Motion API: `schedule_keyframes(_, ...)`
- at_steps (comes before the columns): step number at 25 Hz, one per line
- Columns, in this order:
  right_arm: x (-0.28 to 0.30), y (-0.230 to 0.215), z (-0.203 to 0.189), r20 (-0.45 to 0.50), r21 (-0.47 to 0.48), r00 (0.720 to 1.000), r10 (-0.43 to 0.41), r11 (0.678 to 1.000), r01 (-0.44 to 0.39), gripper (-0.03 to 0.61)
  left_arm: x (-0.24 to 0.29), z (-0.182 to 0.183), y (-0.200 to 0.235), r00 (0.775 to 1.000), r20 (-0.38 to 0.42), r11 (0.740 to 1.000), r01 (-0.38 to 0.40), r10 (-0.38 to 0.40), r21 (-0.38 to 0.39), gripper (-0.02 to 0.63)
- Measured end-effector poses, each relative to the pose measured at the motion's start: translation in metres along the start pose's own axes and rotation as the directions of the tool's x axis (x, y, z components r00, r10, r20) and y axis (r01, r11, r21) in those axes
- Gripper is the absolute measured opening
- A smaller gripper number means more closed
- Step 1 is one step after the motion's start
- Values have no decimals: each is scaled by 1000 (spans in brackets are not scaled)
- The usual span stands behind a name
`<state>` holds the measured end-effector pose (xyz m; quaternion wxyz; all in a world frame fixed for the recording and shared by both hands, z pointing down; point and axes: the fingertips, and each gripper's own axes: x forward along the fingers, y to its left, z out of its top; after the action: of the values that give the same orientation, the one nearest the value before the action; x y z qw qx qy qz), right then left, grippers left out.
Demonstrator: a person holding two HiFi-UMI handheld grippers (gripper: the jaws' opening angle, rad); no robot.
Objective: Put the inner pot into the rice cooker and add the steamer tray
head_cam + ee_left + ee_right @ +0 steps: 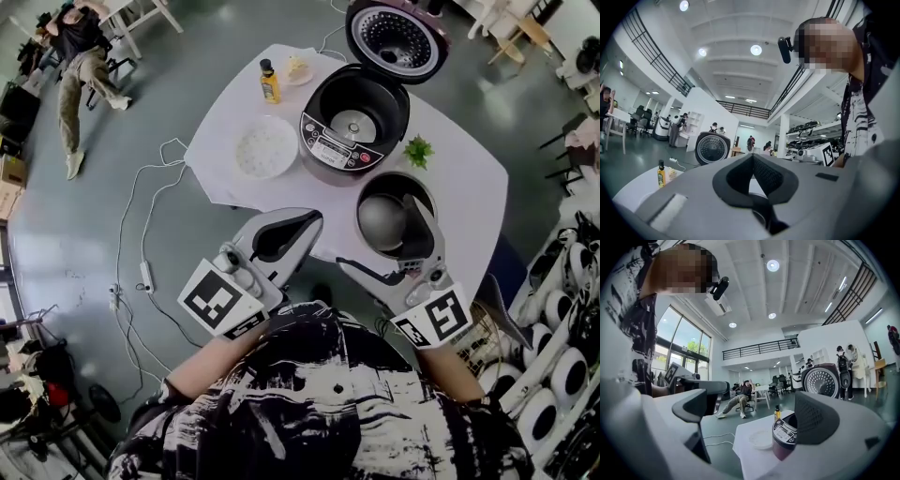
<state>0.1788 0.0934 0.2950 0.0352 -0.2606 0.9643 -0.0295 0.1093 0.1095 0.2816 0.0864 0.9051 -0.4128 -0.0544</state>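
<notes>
The dark rice cooker stands open and empty on the white table, its lid tipped back. The metal inner pot sits on the table near the front edge. A white round steamer tray lies left of the cooker. My right gripper is open, one jaw lying across the pot, the other just off its near side. My left gripper is shut on nothing, at the table's front edge left of the pot. In the right gripper view the cooker and tray show between the jaws.
A yellow bottle and a small dish stand at the far left of the table, a green sprig right of the cooker. Cables trail on the floor at left. White machines crowd the right. A seated person is far off.
</notes>
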Motion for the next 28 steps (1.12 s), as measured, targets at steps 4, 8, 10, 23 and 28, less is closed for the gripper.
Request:
schedule_keyframes(4,23,-31,-4,-2,-12,996,-85,996,85,537,28,1,34,997,-7,997,78,-78,-8,5)
schedule_keyframes(8,54,-61,-6,-8,-23,979,-203,979,203,537,52,6,77,982,-19,982,186,-186,-24,5)
schedule_keyframes(10,71,-73,-9,-23,-26,963,-270,963,269,537,62,10,101,970,-31,970,241,-242,-39,5)
schedule_keyframes(23,95,-125,-25,-89,-61,756,-648,762,645,537,91,29,195,859,-80,862,498,-505,-90,5)
schedule_keyframes(28,56,-139,-39,-132,-88,681,-721,693,716,537,102,28,189,839,-77,842,532,-539,-96,5)
